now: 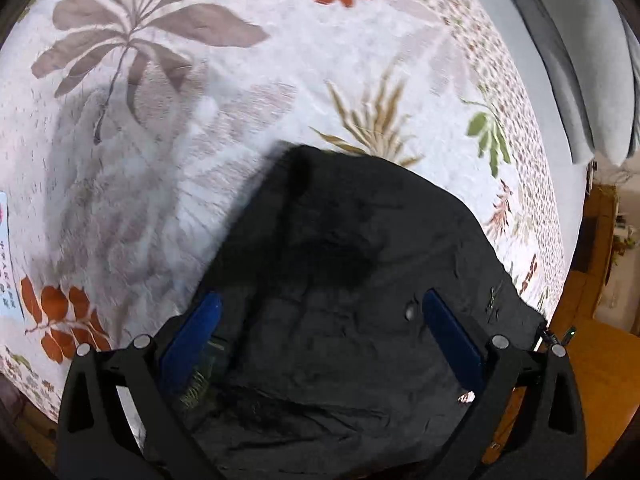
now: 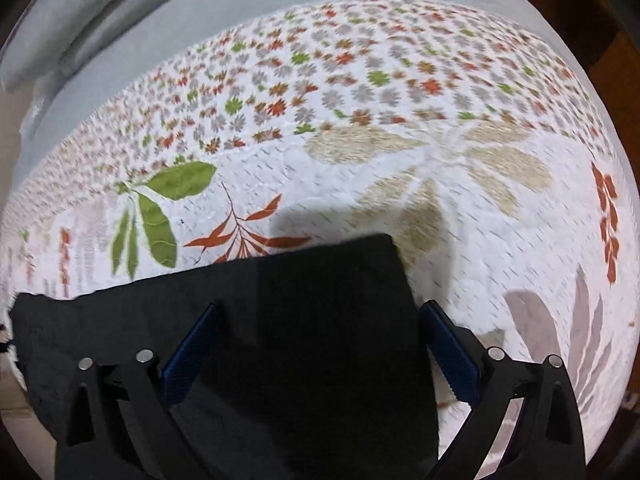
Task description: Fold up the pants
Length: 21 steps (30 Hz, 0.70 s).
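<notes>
The black pants (image 1: pixel 348 280) lie folded into a compact bundle on the floral bedspread (image 1: pixel 200 120). In the left wrist view my left gripper (image 1: pixel 320 308) is open, its blue-padded fingers (image 1: pixel 196 332) spread wide over the bundle, one at each side. In the right wrist view the pants (image 2: pixel 312 320) show a squared folded corner at the far right. My right gripper (image 2: pixel 320 320) is open above them, its left pad over the cloth and its right pad (image 2: pixel 452 352) just past the folded edge, over the bedspread (image 2: pixel 440 200). Neither holds cloth.
Grey pillows (image 1: pixel 568 60) lie at the head of the bed, also in the right wrist view (image 2: pixel 80 20). A wooden floor or furniture (image 1: pixel 600 380) borders the bed on the right. A light blue card (image 1: pixel 8 260) lies at the left edge.
</notes>
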Tool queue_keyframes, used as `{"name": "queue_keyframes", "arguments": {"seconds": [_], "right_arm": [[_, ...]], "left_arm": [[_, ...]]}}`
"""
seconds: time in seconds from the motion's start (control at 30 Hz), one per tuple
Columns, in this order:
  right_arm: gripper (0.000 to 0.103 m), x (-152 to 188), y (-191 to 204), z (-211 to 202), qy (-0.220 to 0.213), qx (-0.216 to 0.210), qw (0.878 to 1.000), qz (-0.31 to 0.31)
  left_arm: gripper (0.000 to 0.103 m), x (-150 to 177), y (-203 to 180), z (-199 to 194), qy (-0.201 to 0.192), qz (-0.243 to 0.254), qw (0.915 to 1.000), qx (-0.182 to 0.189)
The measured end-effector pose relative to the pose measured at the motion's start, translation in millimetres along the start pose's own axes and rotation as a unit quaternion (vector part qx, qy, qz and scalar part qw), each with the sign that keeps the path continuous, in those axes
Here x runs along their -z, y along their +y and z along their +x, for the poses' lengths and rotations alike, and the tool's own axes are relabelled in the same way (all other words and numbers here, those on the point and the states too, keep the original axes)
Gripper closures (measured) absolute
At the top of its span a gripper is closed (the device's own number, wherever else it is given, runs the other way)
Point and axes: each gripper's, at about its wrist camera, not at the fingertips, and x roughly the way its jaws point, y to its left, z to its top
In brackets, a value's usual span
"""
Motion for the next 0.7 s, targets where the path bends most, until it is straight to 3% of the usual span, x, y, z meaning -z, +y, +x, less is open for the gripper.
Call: {"name": "queue_keyframes", "arguments": {"seconds": [0.07,0.2,0.27,0.3,0.4,0.47,0.57,0.6,0.63,0.7], "right_arm": [[0.003,-1,6,4,-0.003,0.014,1.000,-0.008],[0.003,-1,9,5,-0.007,0.019,1.000,-0.007],[0.003,0,10,5,-0.009,0.017,1.000,-0.008],[0.003,1,11,5,-0.011,0.017,1.000,-0.008],[0.003,6,14,4,-0.030,0.021,0.999,-0.016],[0.004,8,19,6,-0.045,0.024,0.998,-0.028],[0.011,15,25,4,-0.065,0.024,0.997,-0.042],[0.015,18,26,2,-0.072,0.027,0.996,-0.046],[0.017,19,26,0,-0.076,0.029,0.996,-0.048],[0.032,23,27,-4,-0.086,0.032,0.994,-0.051]], "left_arm": [[0.002,-7,4,-3,-0.012,-0.002,0.9999,0.003],[0.002,-18,13,-13,-0.034,-0.005,0.9988,-0.035],[0.002,-20,13,-8,-0.014,-0.006,0.9998,-0.009],[0.002,-22,11,-4,-0.005,0.000,0.9999,-0.016],[0.002,-19,-8,13,0.023,0.042,0.9983,-0.032],[0.002,-12,-29,24,0.043,0.099,0.9930,-0.047],[0.002,-9,-43,34,0.054,0.136,0.9859,-0.081],[0.002,-10,-43,33,0.052,0.130,0.9870,-0.079],[0.003,-11,-42,30,0.048,0.118,0.9902,-0.057],[0.003,-11,-44,24,0.043,0.105,0.9935,-0.012]]}}
